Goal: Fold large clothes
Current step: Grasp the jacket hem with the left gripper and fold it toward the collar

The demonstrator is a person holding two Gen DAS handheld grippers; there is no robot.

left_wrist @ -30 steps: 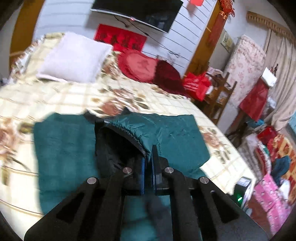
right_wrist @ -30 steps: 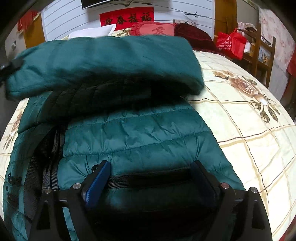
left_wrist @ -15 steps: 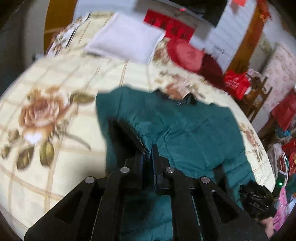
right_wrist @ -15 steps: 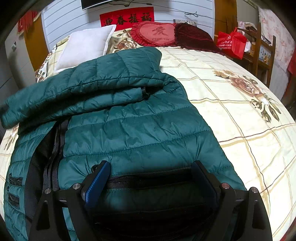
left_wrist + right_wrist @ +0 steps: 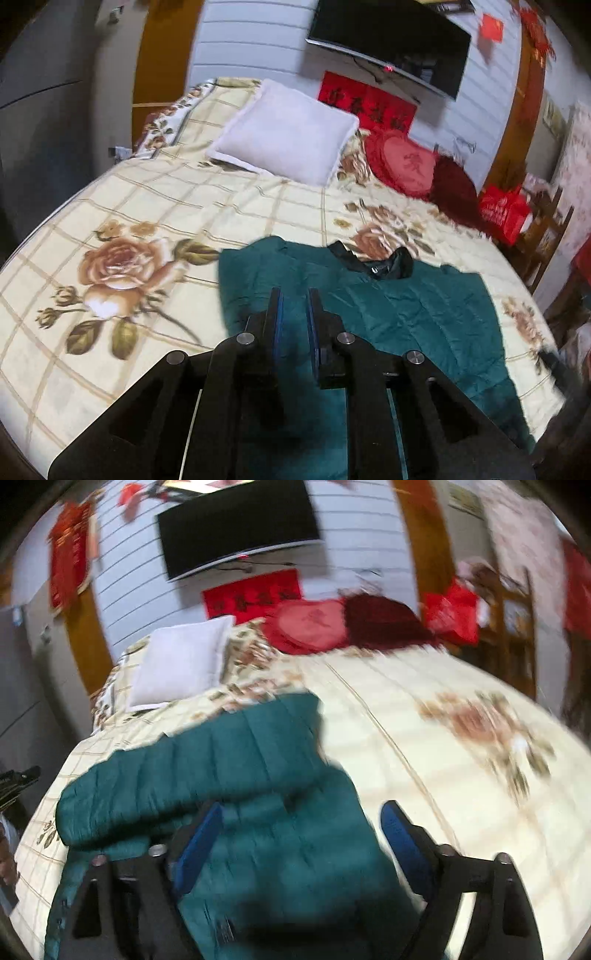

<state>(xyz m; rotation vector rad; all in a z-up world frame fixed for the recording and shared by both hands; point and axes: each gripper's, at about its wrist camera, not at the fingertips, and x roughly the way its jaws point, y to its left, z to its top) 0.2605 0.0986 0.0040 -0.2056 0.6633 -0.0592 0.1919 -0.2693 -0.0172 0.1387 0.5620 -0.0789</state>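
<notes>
I see the teal puffer jacket point(image 5: 424, 317) spread flat on the floral bed point(image 5: 147, 229), collar toward the white pillow point(image 5: 284, 129). My left tongs point(image 5: 293, 299) stand slightly parted above it, gripping nothing. My right tongs point(image 5: 301, 825) are wide, closing, over the jacket's folded sleeve point(image 5: 192, 768), pads clear of it.

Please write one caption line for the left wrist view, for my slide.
Left gripper, slightly open and empty, above a green jacket on a floral bed.
</notes>
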